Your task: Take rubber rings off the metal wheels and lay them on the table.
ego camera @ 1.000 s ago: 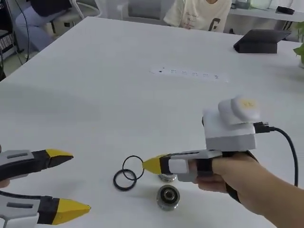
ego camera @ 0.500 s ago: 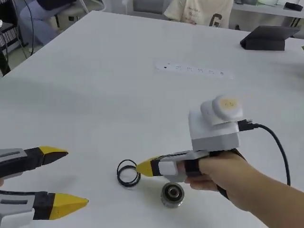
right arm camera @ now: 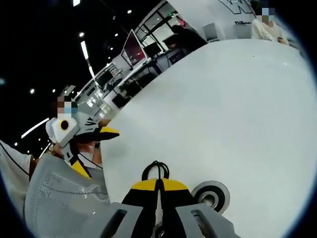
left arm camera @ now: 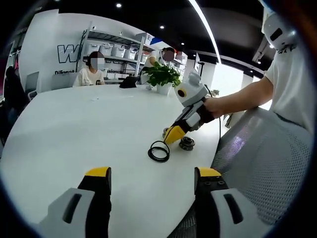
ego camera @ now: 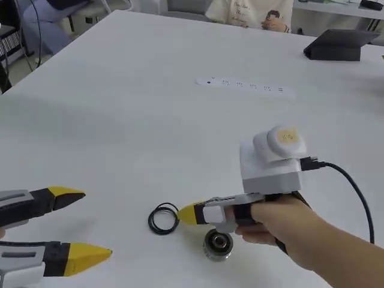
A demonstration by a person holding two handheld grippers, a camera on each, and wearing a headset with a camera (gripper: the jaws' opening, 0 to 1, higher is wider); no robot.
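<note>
Yellow-tipped and gaping wide, hovering the left tool (ego camera: 93, 224) over the near edge of the white worktop (ego camera: 150, 120), gripping nothing. Just beyond, pressing the right tool (ego camera: 185, 213) closed tip to tip, pinching nothing visible, setting its point right at the rim of two black rubber rings (ego camera: 163, 218) lying overlapped flat on the worktop. Showing just below the right hand (ego camera: 273, 225), near the rings yet apart from them, one metal wheel (ego camera: 216, 243). Farther out, lying mid-worktop, a white power strip (ego camera: 245, 88); sitting at the far edge, a dark tablet case (ego camera: 340, 45) and a person (ego camera: 252, 12).
</note>
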